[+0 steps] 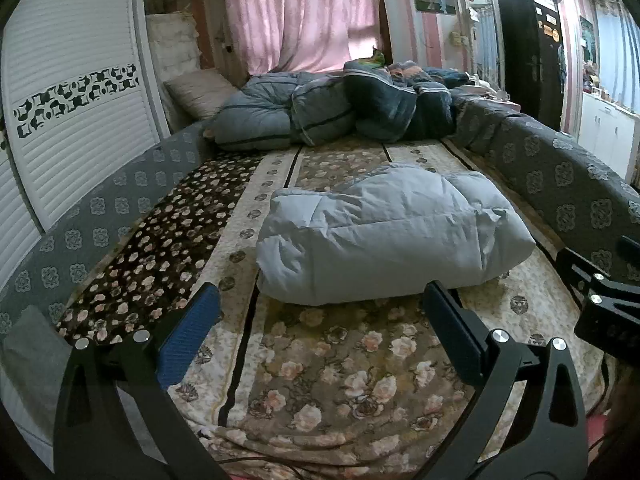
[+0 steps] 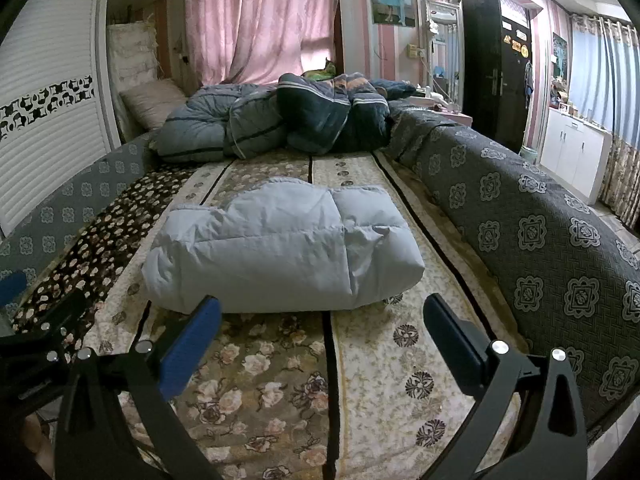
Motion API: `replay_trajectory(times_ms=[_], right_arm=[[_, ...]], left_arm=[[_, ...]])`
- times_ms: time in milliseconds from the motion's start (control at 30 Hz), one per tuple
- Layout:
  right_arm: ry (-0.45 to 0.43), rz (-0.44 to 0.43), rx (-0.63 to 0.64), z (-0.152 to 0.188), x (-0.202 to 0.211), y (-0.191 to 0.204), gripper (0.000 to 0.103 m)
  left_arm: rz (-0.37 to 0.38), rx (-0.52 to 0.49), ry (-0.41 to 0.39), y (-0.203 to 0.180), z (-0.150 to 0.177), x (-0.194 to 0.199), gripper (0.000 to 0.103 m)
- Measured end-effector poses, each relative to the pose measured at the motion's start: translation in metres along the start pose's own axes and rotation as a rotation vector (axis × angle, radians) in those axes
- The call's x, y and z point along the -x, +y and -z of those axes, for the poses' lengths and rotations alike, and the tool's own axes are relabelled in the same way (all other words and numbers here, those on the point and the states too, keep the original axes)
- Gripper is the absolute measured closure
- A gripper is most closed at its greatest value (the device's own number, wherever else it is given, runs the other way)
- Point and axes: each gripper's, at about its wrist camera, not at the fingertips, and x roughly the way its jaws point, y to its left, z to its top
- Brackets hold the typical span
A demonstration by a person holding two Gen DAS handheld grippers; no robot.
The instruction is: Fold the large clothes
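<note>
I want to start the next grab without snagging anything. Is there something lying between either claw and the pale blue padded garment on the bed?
Nothing visible. Only bare floral bedspread lies between the open left claw and the garment, and likewise ahead of the open right claw. The heaped quilts sit beyond it.

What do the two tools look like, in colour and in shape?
Both look alike. The left tool has a black frame with two arms that spread like a V, triangular cut-outs in them, and round silver screws at the joints. One finger pad is bright blue and ribbed; the other is dark. The right tool has the same build. No sleeve shows.
</note>
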Motion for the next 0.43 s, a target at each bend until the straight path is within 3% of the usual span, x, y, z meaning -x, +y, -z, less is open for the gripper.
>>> replay_trajectory(times_ms=[433], right_arm=[[0.001, -0.001, -0.004, -0.0016, 0.0006, 0.0, 0.002]], left_arm=[[0.026, 0.018, 0.03, 0.0046, 0.0008, -0.0048, 0.003]])
